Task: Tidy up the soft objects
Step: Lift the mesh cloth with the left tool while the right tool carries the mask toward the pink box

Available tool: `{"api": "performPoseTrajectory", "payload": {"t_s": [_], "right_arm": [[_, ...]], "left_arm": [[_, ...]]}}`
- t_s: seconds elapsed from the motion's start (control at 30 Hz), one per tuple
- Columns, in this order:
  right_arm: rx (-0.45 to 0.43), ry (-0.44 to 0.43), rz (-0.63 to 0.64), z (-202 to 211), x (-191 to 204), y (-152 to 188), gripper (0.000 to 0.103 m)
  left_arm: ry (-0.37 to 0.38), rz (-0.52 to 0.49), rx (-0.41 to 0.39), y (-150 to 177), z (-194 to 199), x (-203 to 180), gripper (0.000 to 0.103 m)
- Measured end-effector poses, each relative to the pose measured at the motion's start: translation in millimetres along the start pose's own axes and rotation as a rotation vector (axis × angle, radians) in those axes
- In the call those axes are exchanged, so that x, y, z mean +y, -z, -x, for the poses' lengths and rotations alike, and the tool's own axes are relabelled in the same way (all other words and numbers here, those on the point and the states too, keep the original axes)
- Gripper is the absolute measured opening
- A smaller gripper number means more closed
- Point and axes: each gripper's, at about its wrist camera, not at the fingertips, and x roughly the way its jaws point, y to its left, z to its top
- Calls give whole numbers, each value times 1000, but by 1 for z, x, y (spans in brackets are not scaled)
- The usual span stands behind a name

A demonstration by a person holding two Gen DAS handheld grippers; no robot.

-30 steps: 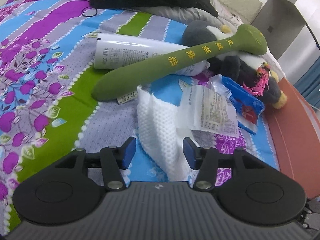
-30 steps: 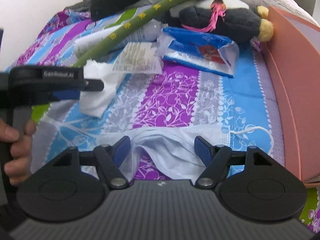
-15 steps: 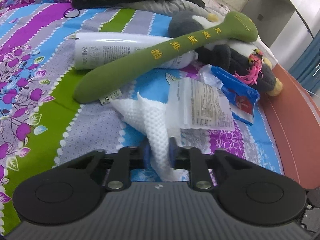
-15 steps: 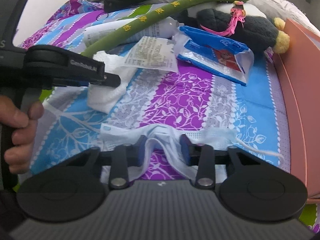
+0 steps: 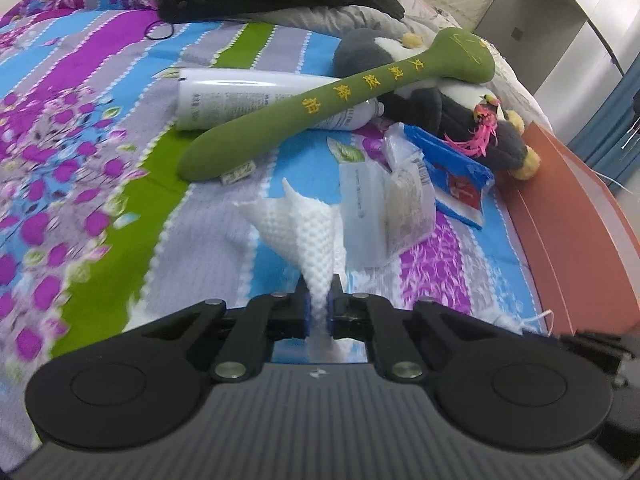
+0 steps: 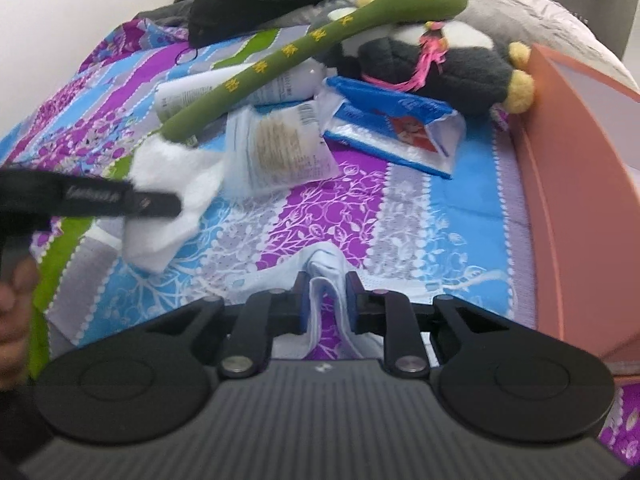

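White waffle-knit cloth point(image 5: 308, 232) on the striped floral bedspread point(image 5: 100, 184), 6 o'clock of the green plush stick point(image 5: 320, 108) | left gripper point(image 5: 318, 312) fingers pinch its corner | right gripper point(image 6: 326, 304) fingers nearly closed around the pale-blue face mask point(image 6: 320, 276) | step: grasp, both | next: lift clear without dragging the clear packet point(image 5: 384, 216).

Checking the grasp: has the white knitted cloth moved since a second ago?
Yes. The white knitted cloth is bunched and lifted, its far edge pulled away from the green plush stick.

Black hand-held gripper point(image 5: 318, 312), blue pads point(image 5: 306, 314), 2 silver screws, ribbed housing.
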Motion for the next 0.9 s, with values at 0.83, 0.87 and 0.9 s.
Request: {"api": "performPoseTrajectory", "payload": {"t_s": [0.83,0.87,0.9], "right_arm": [[-58,23,-97,83,7,7,22],[-63,23,-100,86,5,6,22],[-70,23,-105,90,3,4,22]], "left_arm": [[62,-41,15,19,95,-38,9],[68,-44,11,16,98,-42,9],[73,-47,7,14,100,-45,9]]}}
